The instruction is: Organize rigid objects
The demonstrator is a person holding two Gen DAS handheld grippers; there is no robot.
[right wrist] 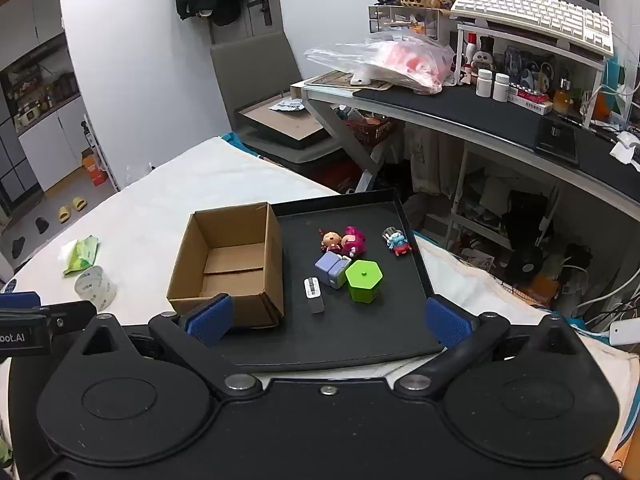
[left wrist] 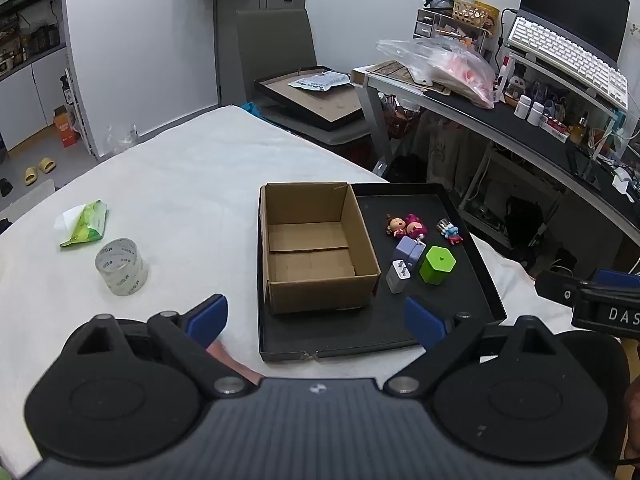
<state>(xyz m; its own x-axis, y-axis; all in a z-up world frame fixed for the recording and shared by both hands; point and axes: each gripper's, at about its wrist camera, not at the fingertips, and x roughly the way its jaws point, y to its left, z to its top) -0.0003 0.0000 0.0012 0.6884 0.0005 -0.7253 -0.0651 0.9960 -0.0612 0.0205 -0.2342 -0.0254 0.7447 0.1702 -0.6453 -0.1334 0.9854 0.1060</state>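
Toys and chargers lie on the black tray (right wrist: pixel 416 276), right of the empty cardboard box (right wrist: pixel 228 264). Green hexagonal block (right wrist: pixel 363 280) looks light, hard, slick; grasp its flat sides. Left gripper (left wrist: pixel 316 316) and right gripper (right wrist: pixel 326 320) both gape, holding nothing.

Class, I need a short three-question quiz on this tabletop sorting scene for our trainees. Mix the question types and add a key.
1. True or false: the cardboard box already holds one of the toys.
2. Multiple choice: which item on the black tray lies nearest the box? A) the green hexagonal container B) the white charger C) the blue figurine
3. Fill in: both the left hand-held gripper and the right hand-held gripper have their jaws ____.

Key
1. False; the box is empty.
2. B
3. open, with nothing held
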